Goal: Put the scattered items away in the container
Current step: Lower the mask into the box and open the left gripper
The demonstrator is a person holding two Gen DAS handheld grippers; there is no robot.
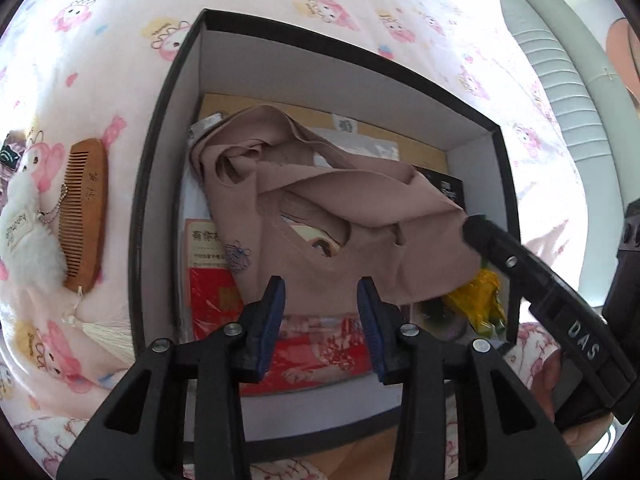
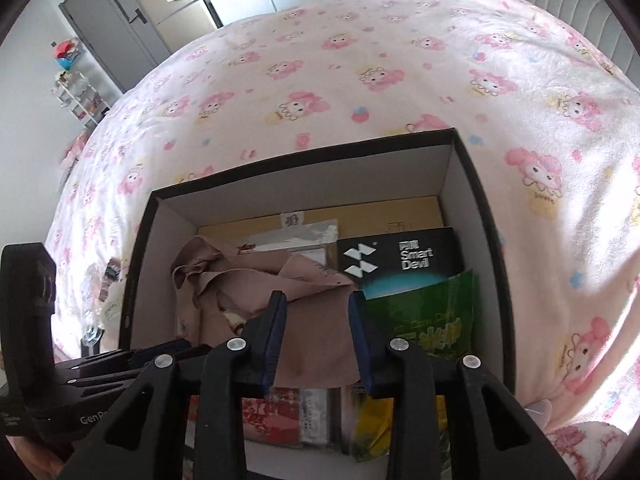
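With tan cloth bag [image 1: 320,208] lying loose in box [image 1: 160,184], left gripper [image 1: 322,300] and right gripper [image 2: 316,320] parted, grasping nothing: withdraw straight up, avoid snagging fabric; comb [image 1: 84,216] next.

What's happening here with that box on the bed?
A person is tidying loose things into a black box on the pink bedspread, holding a two-finger tool in each hand. Both the left tool and right tool hang open over a tan cloth bag lying in the box on cards and packets. A wooden comb and white plush charm are outside.
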